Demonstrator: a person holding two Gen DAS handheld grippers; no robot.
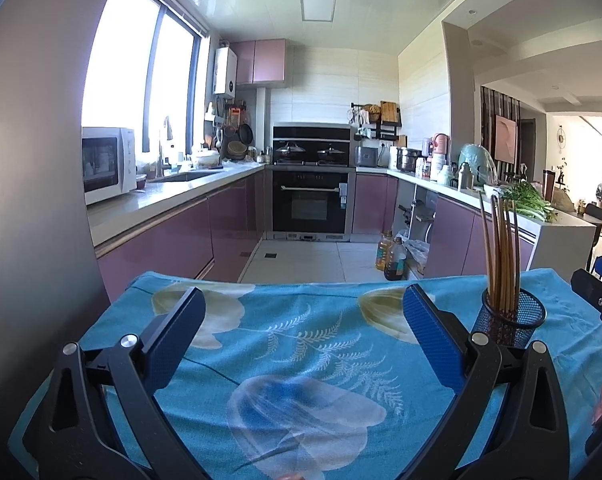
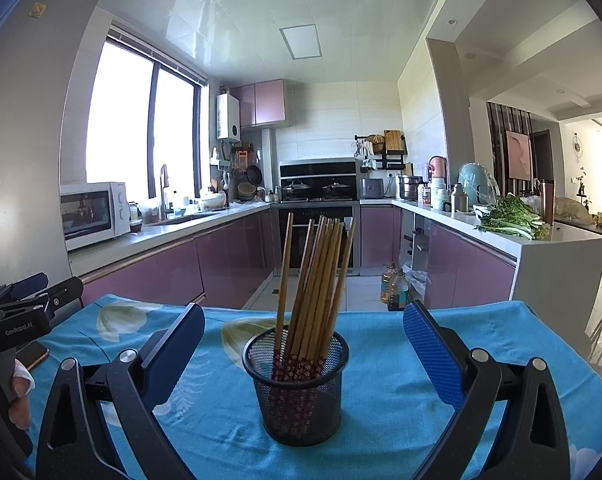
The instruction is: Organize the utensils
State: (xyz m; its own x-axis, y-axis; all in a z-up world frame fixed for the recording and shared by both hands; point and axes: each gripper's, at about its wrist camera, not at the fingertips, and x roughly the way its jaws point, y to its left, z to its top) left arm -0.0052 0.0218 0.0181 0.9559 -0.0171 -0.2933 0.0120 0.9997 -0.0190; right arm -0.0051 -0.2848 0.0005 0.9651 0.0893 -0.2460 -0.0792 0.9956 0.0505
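A black mesh cup (image 2: 297,384) stands upright on the blue flowered tablecloth (image 2: 381,392), holding several wooden chopsticks (image 2: 317,280) with red patterned ends. My right gripper (image 2: 303,344) is open and empty, its blue pads either side of the cup without touching it. In the left wrist view the cup (image 1: 509,320) and chopsticks (image 1: 501,252) sit to the right of my left gripper (image 1: 301,332), which is open and empty over bare cloth (image 1: 285,344).
A phone (image 2: 35,354) lies on the cloth at the left, by the left gripper's body (image 2: 17,320). Beyond the table's far edge are the kitchen floor, oil bottles (image 2: 395,288) and purple cabinets. Greens (image 2: 509,216) lie on the right counter.
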